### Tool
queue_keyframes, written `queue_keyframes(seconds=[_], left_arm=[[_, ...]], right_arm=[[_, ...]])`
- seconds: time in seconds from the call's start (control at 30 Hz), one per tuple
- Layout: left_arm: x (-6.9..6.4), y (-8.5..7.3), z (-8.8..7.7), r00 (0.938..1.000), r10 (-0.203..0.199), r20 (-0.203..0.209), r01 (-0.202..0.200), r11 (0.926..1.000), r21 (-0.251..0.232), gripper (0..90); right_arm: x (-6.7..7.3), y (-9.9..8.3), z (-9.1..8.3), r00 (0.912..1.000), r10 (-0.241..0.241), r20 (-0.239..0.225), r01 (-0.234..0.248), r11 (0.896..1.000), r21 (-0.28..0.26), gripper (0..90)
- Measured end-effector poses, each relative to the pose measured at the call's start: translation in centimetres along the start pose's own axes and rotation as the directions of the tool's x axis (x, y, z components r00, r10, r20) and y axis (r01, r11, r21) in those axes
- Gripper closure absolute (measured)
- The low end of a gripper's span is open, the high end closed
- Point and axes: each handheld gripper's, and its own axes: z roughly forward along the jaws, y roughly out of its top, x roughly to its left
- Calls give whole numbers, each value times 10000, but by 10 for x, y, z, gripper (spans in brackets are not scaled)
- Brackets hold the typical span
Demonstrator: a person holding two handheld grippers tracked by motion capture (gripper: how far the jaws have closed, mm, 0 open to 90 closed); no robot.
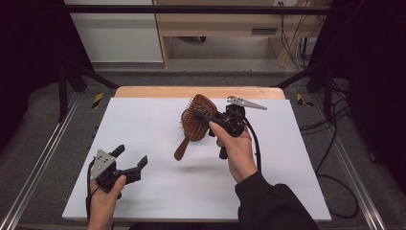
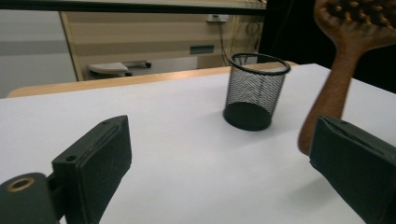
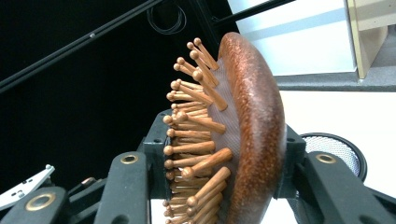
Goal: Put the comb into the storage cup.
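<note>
While the hairbrush (image 1: 195, 120) is clamped by its head in the right gripper (image 1: 210, 120) above mid-table, the left gripper (image 1: 130, 158) is held open, jaws empty, near the table's (image 1: 143, 124) front-left edge

Left hand (image 1: 106, 196): comes in from the bottom edge at the table's near left corner, bare forearm, fingers wrapped around the gripper body.
Left gripper (image 1: 130, 156): low over the table, pointing forward and to the right; jaws spread wide with nothing between them.
Right hand (image 1: 236, 149): reaches forward over the middle of the table from a dark sleeve (image 1: 273, 203), wrist raised.
Right gripper (image 1: 203, 117): lifted above the table, pointing left; jaws clamped on a brush (image 1: 194, 120) head, one on the bristle side, one on the back.
</note>
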Motion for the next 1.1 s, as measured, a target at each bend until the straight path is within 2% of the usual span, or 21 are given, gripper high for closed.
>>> queue_keyframes(seconds=[0.07, 0.17, 0.47, 0.73, 0.93, 1.1], left_arm=[[4, -1, -1, 9998, -117, -133, 116, 9999, -45, 57], [6, -3, -1, 9997, -71, -220, 71, 10000, -35, 56], [3, -5, 0, 9998, -86, -170, 85, 10000, -20, 44], [1, -6, 2, 9996, 189, -202, -189, 9998, -16, 42], [1, -7, 2, 9999, 48, -147, -48, 10000, 4, 40], [3, -7, 2, 9999, -8, -157, 8, 10000, -9, 40]], right_arm=[[0, 1, 1, 10000, -24, 5, 24, 10000, -6, 525], [-1, 3, 2, 9999, 96, 71, -95, 9999, -89, 525], [-3, 11, 8, 9995, 238, 211, -232, 9993, -294, 525], [-6, 17, 15, 9991, 218, 362, -203, 9990, -403, 525], [-10, 20, 22, 9982, 447, 411, -428, 9980, -463, 525], [-7, 26, 27, 9983, 358, 450, -336, 9982, -488, 525]])
